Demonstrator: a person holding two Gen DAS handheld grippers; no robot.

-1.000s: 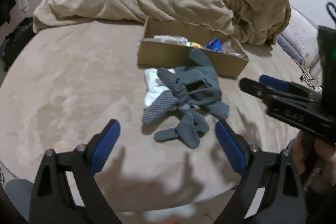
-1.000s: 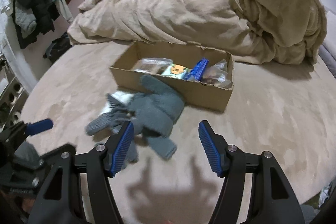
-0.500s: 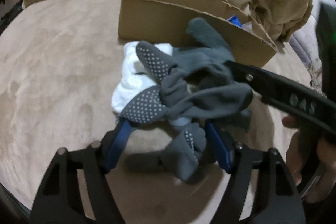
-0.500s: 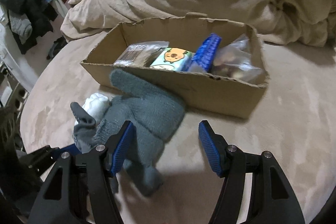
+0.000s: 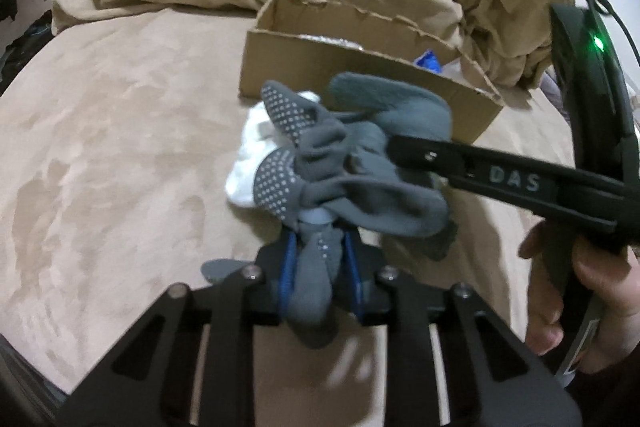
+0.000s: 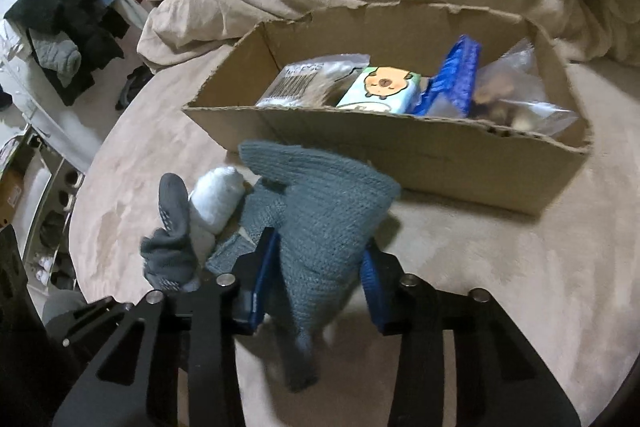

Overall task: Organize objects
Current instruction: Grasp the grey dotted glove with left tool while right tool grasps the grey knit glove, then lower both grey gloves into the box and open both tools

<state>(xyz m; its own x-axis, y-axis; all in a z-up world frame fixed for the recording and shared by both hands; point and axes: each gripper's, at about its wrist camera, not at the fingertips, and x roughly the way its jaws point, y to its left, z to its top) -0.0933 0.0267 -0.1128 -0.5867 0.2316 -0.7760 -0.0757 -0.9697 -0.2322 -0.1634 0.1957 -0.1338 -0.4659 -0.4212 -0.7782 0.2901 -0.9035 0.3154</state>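
Both grippers now clamping the grey glove pile, where a second ago both were standing open short of it.

Left gripper (image 5: 318, 267) is pinching a dotted grey glove (image 5: 316, 283) between its blue pads at lower centre; right gripper (image 6: 320, 279) is gripping the knitted grey glove (image 6: 320, 211), jaws partly closed around it. The pile is lying just before the cardboard box (image 6: 420, 155). White cloth (image 5: 250, 163) is partly buried; the gloves' lower ends are blurring.

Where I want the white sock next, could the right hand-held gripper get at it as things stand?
Probably not yet: the right hand-held gripper is already closed on the knitted grey glove, and the white sock lies partly under the grey pile.
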